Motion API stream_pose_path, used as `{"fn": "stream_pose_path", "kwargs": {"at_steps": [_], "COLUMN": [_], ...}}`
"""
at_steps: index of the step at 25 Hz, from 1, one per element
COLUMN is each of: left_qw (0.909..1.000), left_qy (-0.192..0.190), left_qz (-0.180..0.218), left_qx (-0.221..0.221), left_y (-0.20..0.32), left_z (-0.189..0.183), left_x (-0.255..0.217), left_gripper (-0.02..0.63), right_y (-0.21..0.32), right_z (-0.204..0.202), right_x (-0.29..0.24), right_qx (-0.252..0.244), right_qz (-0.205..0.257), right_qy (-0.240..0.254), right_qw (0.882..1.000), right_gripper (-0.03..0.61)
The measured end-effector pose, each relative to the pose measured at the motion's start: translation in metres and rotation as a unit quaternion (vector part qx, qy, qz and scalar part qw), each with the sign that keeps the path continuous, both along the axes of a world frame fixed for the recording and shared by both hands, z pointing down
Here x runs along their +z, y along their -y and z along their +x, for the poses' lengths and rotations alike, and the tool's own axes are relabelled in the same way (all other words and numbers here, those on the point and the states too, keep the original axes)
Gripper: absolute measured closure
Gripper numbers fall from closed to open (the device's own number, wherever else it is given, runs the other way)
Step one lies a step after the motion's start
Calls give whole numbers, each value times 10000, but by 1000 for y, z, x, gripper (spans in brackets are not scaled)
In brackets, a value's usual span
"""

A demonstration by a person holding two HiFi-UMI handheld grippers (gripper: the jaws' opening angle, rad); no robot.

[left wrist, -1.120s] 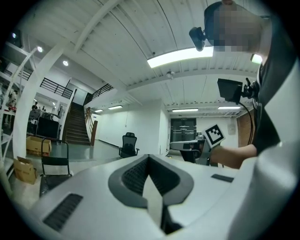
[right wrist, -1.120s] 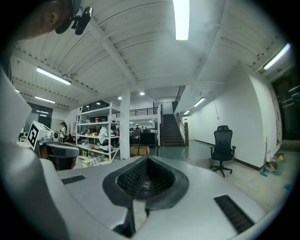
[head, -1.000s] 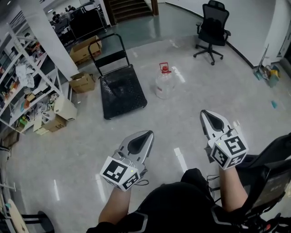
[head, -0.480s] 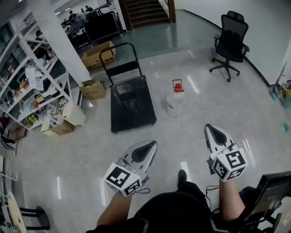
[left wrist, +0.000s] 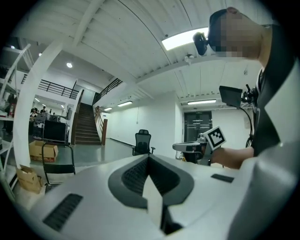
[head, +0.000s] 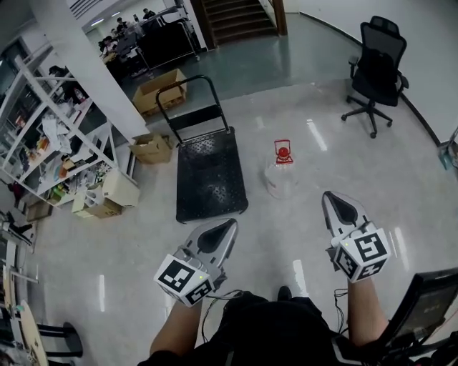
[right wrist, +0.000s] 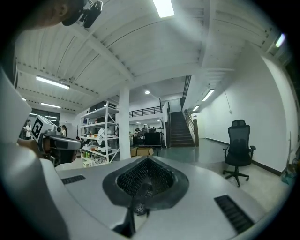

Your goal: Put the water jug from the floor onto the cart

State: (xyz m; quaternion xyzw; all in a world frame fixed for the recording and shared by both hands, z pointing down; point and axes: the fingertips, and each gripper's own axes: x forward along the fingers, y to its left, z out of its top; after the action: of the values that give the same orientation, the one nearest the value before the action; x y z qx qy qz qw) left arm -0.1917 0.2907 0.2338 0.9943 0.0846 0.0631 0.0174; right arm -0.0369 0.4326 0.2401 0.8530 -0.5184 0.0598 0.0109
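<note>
The water jug (head: pixel 280 179) is clear plastic with a red cap and handle, and it stands on the floor just right of the cart. The cart (head: pixel 211 175) is a black flat platform trolley with an upright push handle (head: pixel 187 95) at its far end. My left gripper (head: pixel 230 224) is held low in front of me, shut and empty, short of the cart's near edge. My right gripper (head: pixel 331 197) is also shut and empty, near and to the right of the jug. Each gripper view shows only its own closed jaws, the left gripper (left wrist: pixel 149 157) and the right gripper (right wrist: pixel 147 159), with the jug hidden.
A black office chair (head: pixel 376 66) stands at the far right. Cluttered white shelves (head: pixel 54 146) line the left, with cardboard boxes (head: pixel 151 147) on the floor near the cart's handle. A white column (head: pixel 86 61) and stairs (head: pixel 240 14) lie beyond. A dark seat (head: pixel 429 300) is at my lower right.
I have walked forward: the cart and jug now sit nearer and lower in the head view. Both grippers came along, still shut and empty.
</note>
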Motion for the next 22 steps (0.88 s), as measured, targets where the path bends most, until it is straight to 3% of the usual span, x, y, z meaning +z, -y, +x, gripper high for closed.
{"fn": "stream_pose_path", "kwargs": {"at_steps": [7,11,15,22], "left_qw": [9997,9997,9999,9994], "left_qy": [167,108,-60,67], "left_qz": [-101,161,58,-154], "left_qx": [-123,137,110,289], "left_y": [36,63,117,216], "left_z": [55,90,133,197], "left_x": [14,21,24,32], "left_gripper": [615,615,615,615], "right_y": [39,72,119,217], "right_z": [54,89,133,207], "right_x": [15,22,23,35], "right_qx": [-35,85,256,433], "right_qz": [-84,-114,-119,-263], "right_qy": [26,58,52,223], "right_qw": [10000,9999,9996,9985], "right_gripper": [577,577,577,577]}}
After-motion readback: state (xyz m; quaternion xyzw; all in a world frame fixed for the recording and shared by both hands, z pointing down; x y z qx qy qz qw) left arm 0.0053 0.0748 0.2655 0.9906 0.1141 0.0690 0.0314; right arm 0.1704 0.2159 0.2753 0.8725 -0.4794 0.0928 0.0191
